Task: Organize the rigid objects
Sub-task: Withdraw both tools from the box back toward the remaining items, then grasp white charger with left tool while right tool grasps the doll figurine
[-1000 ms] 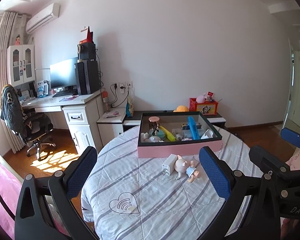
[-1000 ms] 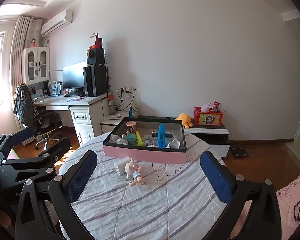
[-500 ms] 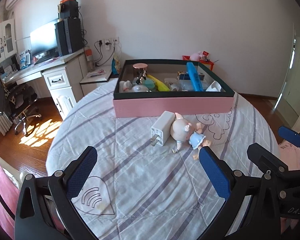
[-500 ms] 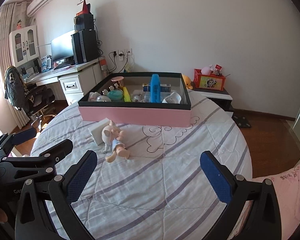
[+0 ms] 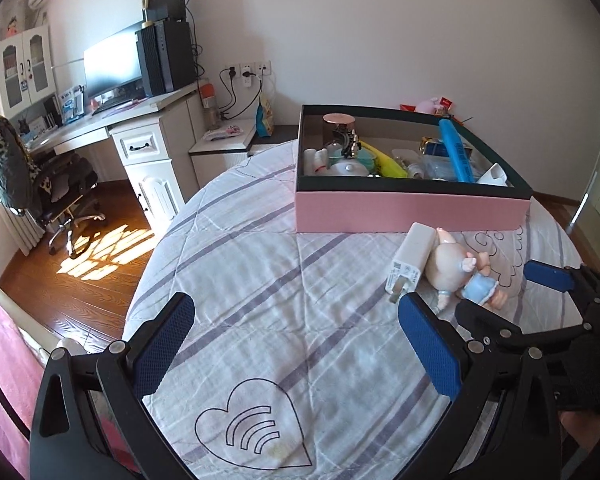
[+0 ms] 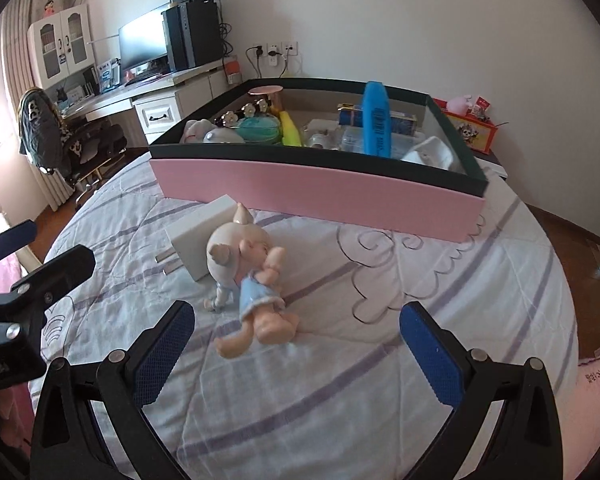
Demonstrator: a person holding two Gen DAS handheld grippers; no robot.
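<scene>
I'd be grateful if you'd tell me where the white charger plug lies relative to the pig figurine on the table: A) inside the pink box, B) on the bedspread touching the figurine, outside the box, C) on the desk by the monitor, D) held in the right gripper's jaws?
B: the white charger plug lies on the striped cloth against the pig figurine, just in front of the pink box, with no jaws closed on it.

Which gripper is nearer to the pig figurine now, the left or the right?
Right. The right gripper is open just before the pig figurine; the left gripper, also open, is further off to its left.
</scene>
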